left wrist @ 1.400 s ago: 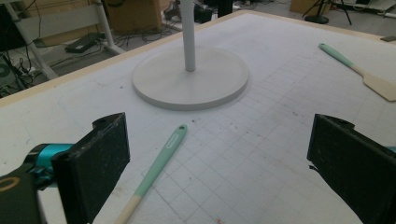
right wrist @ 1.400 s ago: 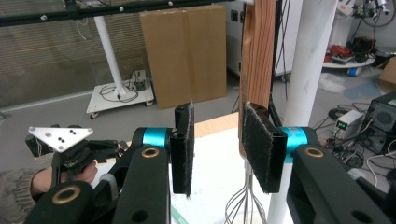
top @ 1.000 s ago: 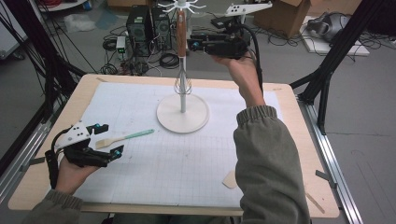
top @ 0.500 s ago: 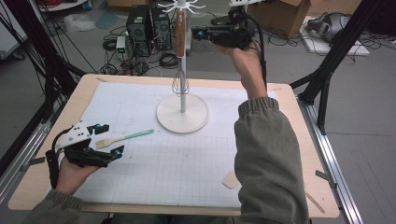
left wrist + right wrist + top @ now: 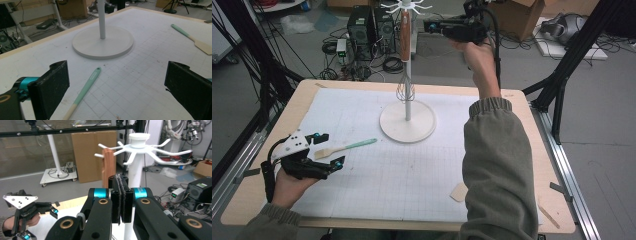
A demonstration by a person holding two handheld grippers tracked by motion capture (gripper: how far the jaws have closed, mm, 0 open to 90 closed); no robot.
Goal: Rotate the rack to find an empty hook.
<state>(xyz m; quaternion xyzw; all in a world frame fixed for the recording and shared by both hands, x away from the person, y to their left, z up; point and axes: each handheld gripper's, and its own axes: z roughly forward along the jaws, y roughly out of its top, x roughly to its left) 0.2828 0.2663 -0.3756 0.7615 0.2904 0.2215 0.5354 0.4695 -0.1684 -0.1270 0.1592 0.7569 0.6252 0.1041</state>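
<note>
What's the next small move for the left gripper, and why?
Probably ease the left gripper forward and down onto the spatula, then close. Its jaws stand open, and the left gripper view shows the mint handle lying between them on the mat. The whisk already hangs on the stand; the right gripper is shut, empty.

A pale wooden table (image 5: 532, 130) stands on a grey floor (image 5: 597, 115) strewn with black cables (image 5: 362, 70). Behind it sit computer towers (image 5: 371, 29) and cardboard boxes (image 5: 524, 17); black frame struts (image 5: 569, 75) flank it.
</note>
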